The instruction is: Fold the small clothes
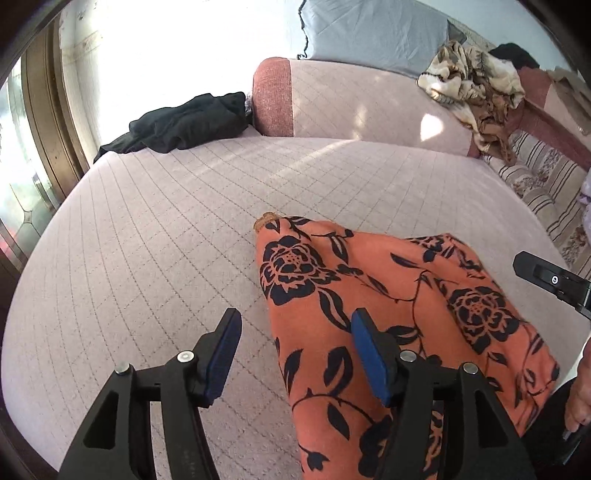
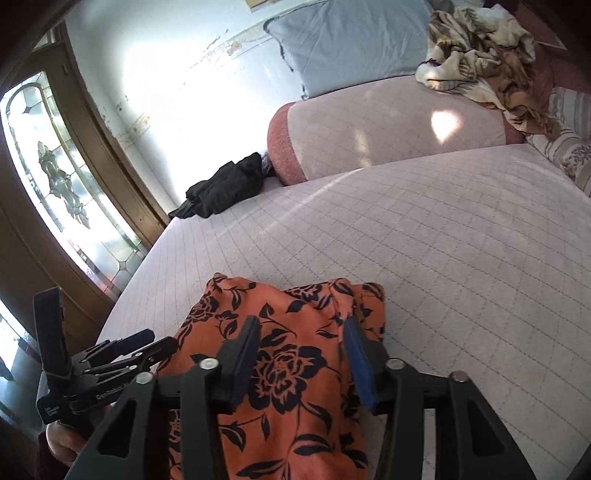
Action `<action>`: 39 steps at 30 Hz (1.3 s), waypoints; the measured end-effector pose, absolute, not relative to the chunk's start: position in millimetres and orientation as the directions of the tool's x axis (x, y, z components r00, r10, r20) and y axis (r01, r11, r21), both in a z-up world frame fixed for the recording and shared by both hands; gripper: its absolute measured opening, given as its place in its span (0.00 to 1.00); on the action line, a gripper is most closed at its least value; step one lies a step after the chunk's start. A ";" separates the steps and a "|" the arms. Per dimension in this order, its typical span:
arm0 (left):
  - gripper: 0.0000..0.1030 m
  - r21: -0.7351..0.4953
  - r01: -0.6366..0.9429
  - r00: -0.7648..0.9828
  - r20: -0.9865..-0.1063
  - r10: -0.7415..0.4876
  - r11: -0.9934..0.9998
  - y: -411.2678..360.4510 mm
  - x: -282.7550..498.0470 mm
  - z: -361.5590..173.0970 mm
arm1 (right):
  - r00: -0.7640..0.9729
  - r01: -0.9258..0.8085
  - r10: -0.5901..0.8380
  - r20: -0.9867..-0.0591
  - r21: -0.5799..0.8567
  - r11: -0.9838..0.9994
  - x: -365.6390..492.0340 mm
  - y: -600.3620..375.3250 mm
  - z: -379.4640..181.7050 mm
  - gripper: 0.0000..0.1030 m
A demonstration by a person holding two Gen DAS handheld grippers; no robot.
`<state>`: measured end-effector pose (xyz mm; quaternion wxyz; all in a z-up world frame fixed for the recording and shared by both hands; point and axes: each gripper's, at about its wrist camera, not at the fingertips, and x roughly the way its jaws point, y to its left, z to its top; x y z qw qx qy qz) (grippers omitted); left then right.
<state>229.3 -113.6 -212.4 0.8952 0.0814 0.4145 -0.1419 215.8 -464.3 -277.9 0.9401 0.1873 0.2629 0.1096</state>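
An orange garment with a black flower print [image 1: 369, 306] lies on the pink quilted bed [image 1: 166, 229], near its front edge. My left gripper [image 1: 295, 332] is open above the garment's left edge, one finger over the bed and one over the cloth. In the right wrist view the same garment [image 2: 288, 369] lies under my right gripper [image 2: 299, 332], which is open and hovers over the cloth with nothing between its fingers. The left gripper [image 2: 144, 347] shows at the lower left of that view. Part of the right gripper [image 1: 546, 277] shows at the right edge of the left wrist view.
A black garment [image 1: 184, 125] lies crumpled at the bed's far left corner. A pink bolster [image 1: 362, 103] lies across the head of the bed with a blue pillow [image 1: 373, 29] behind it. A brown and cream blanket [image 1: 476, 88] is heaped at the far right. A stained-glass door [image 2: 62, 177] stands left.
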 end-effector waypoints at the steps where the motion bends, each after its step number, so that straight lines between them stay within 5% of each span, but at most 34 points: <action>1: 0.62 0.061 0.316 0.606 -0.781 -0.152 0.947 -115.6 232.4 -220.3 | 0.814 -0.109 0.316 -0.487 0.407 0.907 226.0 -457.3 -284.1 0.37; 5: 0.64 0.105 0.305 0.593 -0.799 -0.102 0.947 -120.7 233.9 -237.1 | 0.686 -0.047 0.337 -0.645 0.424 0.905 255.8 -440.4 -328.7 0.37; 15: 0.64 0.080 0.295 0.625 -0.770 -0.129 0.952 -135.7 197.1 -220.4 | 0.748 -0.127 0.335 -0.573 0.373 0.919 175.1 -441.4 -310.1 0.37; 19: 0.64 0.064 0.281 0.625 -0.769 -0.132 0.958 -149.3 173.6 -224.1 | 0.704 -0.102 0.312 -0.638 0.344 0.933 165.8 -434.7 -340.8 0.38; 32: 0.64 0.071 0.208 0.687 -0.721 -0.094 0.976 -144.8 126.7 -195.6 | 0.801 -0.101 0.311 -0.512 0.396 0.913 130.7 -455.9 -292.2 0.38; 34: 0.64 0.088 0.200 0.704 -0.706 -0.080 0.976 -146.7 120.6 -185.6 | 0.822 -0.095 0.291 -0.489 0.387 0.917 121.9 -457.5 -283.1 0.53; 39: 0.81 0.109 0.154 0.750 -0.660 -0.044 0.982 -149.8 109.6 -157.4 | 0.874 -0.078 0.216 -0.435 0.315 0.946 102.3 -456.3 -260.0 0.57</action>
